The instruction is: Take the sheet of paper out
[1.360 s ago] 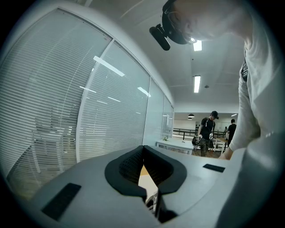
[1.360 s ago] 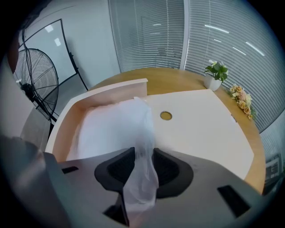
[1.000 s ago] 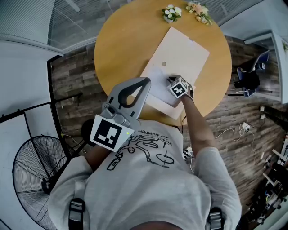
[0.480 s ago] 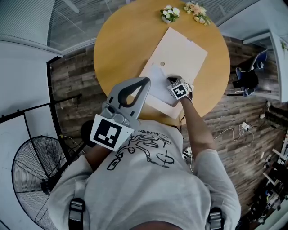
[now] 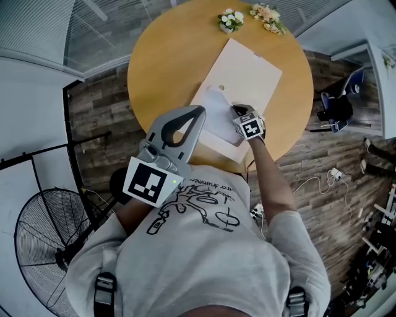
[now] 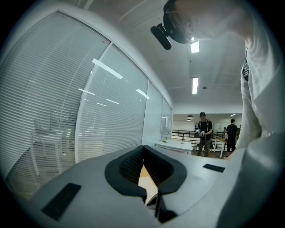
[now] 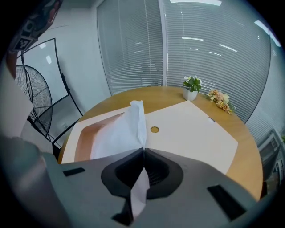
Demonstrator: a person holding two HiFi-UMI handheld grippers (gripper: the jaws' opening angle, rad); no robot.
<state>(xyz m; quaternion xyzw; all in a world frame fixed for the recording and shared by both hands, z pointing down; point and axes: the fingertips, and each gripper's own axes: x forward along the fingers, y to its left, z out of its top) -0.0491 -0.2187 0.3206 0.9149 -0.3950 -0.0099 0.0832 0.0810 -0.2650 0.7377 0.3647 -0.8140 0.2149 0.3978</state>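
Head view: right gripper (image 5: 237,114) clamps the sheet of paper (image 5: 216,110), partly out of the envelope (image 5: 255,67) on the table (image 5: 166,56). Left gripper view: left gripper (image 6: 143,155) closed, empty. Right gripper view: edge pinch only; the unheld envelope may drag along, and the paper could tear.

A round surface (image 5: 167,68) of honey-coloured wood carries three things. A large cream envelope (image 5: 257,68) lies flat and aslant across the middle, with a small round clasp disc (image 7: 154,129) on its face. Its open end shows a tan lining and reaches close to the near rim. At the far rim a small white pot of green leaves and white blooms (image 5: 229,20) stands upright. Just beside it, apart from the envelope, a spray of peach flowers (image 5: 267,17) lies on the wood.
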